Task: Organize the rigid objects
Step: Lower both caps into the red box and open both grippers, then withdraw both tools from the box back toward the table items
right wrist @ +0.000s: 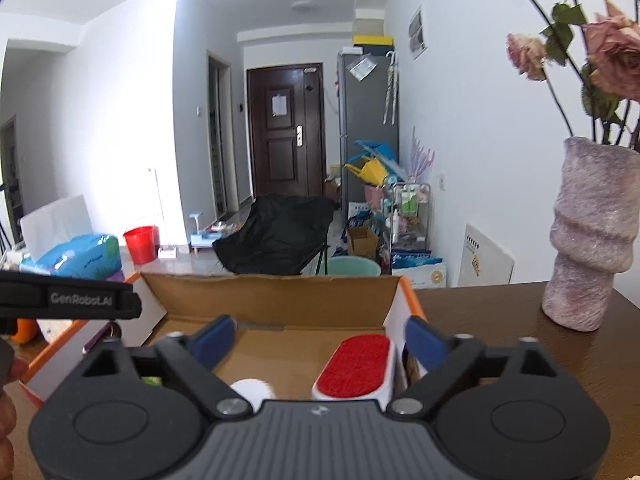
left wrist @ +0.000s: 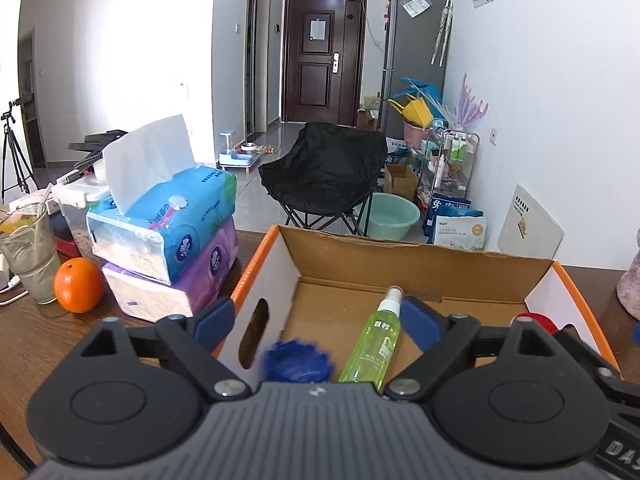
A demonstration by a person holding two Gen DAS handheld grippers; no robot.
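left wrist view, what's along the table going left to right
glass cup → orange → stacked tissue packs → cardboard box, with the blue cap then the green spray bottle inside → vase

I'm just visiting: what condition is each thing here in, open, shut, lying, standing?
Left gripper: open, holding nothing.
Right gripper: open, holding nothing.
Cardboard box: open-topped.
Green spray bottle: lying in the box, capped.
Red lint brush: lying in the box.
Blue tissue pack: opened, stacked on another pack.
Vase: standing upright.
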